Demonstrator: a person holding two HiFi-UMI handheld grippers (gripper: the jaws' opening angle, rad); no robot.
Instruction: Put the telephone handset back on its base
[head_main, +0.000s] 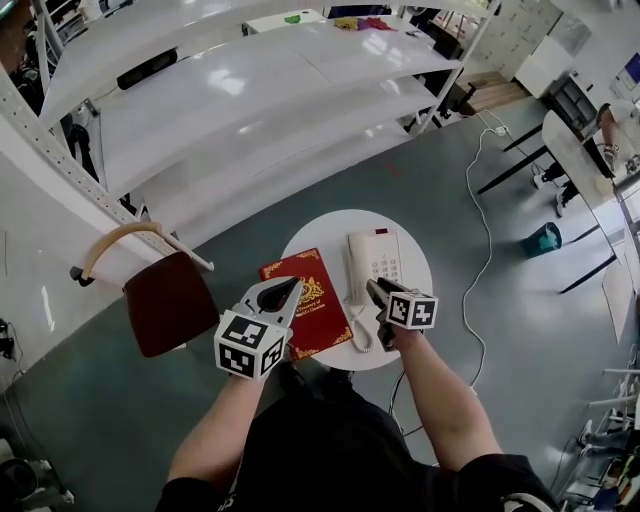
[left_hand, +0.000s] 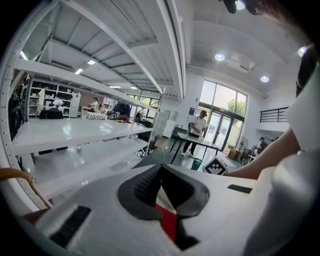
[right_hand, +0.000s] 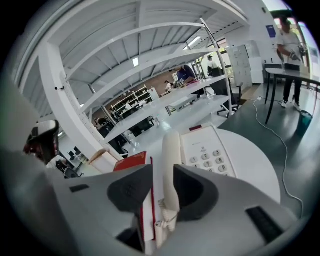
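Lying along the left side of the base (head_main: 388, 258), the handset (head_main: 356, 262) sat on the far half of the round white table (head_main: 330, 226). Its coiled cord (head_main: 359, 331) trailed toward the near rim.

**Right gripper (head_main: 372, 288)**
- It hung over the near end of the handset.
- In the right gripper view its jaws stood apart.
- The handset (right_hand: 171, 160) showed in the gap, closer to the right jaw, and neither pad pressed on it.
- Bare tabletop (right_hand: 255, 172) lay between the keypad side of the base (right_hand: 210, 152) and the right rim.

**Left gripper (head_main: 293, 284)**
- It hovered above the red book (head_main: 322, 312).
- In the left gripper view its jaw tips met with nothing clamped between them.
- A strip of the book (left_hand: 168, 222) showed in the hollow behind the tips.

**Edges**
- The book lay just beside the handset, with a narrow band of table between them.
- Its left edge appeared to reach past the table's left rim.

**Open room**
- The chair (head_main: 170, 305) stood well apart to the left, with grey floor between it and the table.
- The white shelving (head_main: 250, 100) ran beyond the far rim, across a strip of floor.
- To the right the floor was open, crossed by a white cable (head_main: 486, 200).
- A teal bin (head_main: 545, 240) stood farther out, near the desks.
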